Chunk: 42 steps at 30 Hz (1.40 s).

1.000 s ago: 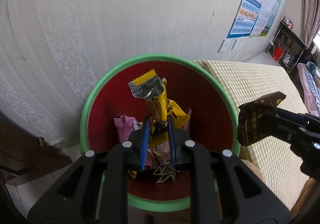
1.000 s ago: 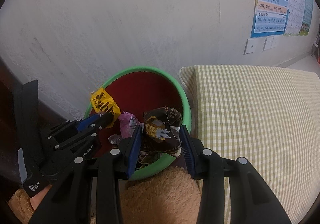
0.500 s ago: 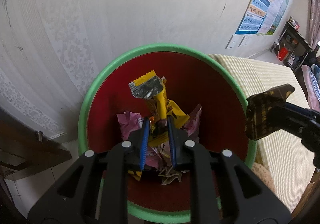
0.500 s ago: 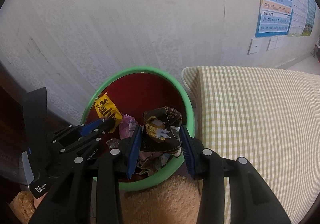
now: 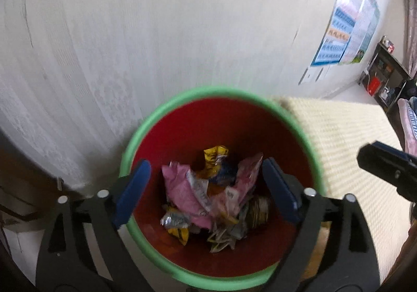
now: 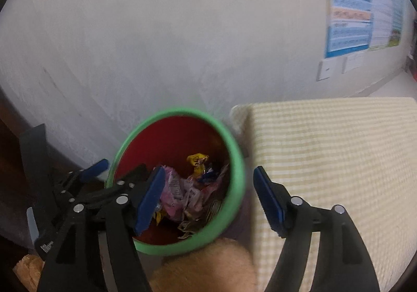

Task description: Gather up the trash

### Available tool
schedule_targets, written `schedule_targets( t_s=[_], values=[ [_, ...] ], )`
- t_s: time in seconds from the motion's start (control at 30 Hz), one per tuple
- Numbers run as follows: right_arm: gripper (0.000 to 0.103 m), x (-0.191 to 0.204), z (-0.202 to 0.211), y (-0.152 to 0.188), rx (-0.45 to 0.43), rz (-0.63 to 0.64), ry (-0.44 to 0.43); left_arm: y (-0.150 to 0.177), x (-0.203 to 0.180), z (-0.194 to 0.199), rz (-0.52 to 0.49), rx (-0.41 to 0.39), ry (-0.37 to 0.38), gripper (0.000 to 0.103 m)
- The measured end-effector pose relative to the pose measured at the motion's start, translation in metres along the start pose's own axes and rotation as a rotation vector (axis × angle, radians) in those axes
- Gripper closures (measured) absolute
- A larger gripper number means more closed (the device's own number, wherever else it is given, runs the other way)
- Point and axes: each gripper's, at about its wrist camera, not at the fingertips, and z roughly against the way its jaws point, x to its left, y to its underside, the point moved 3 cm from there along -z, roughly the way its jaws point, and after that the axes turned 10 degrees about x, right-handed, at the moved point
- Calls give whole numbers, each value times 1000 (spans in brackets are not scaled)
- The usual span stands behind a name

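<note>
Both tongs: we see left tongs (image 5: 206, 193) and right tongs (image 6: 208, 200) spread, holding nothing.
Bin (image 5: 221, 95): wrappers (image 5: 206, 193) lie inside.

1. Poster (image 5: 346, 28): rows of print are seen, but blurred; no text can be read.
2. Wrappers (image 5: 208, 195): printing is seen; no brand or number can be read.

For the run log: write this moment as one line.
left gripper: open, empty | right gripper: open, empty | wrappers: inside bin | phase: released
</note>
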Motion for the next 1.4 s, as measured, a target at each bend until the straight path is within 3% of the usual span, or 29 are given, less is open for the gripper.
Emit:
schedule_targets(
  t_s=[0.17, 0.3, 0.4, 0.53, 0.67, 1.4],
  values=[
    [19, -37, 67, 19, -163, -37, 94, -7, -42, 53, -100, -206, -32, 5],
    [7, -60, 137, 38, -361, -57, 175, -10, -87, 99, -141, -343, -62, 5],
    [7, -69, 176, 51, -490, -98, 246, -7, -110, 122, -143, -387, -6, 5],
    [7, -75, 210, 70, -647, -80, 307, -4, -131, 141, -130, -363, 62, 5],
    [7, -84, 216, 78, -584, -115, 412, -4, -146, 154, -149, -371, 40, 5],
    [7, -119, 236, 99, -551, -238, 432, 0, -180, 178, -204, -323, 92, 5]
  ],
)
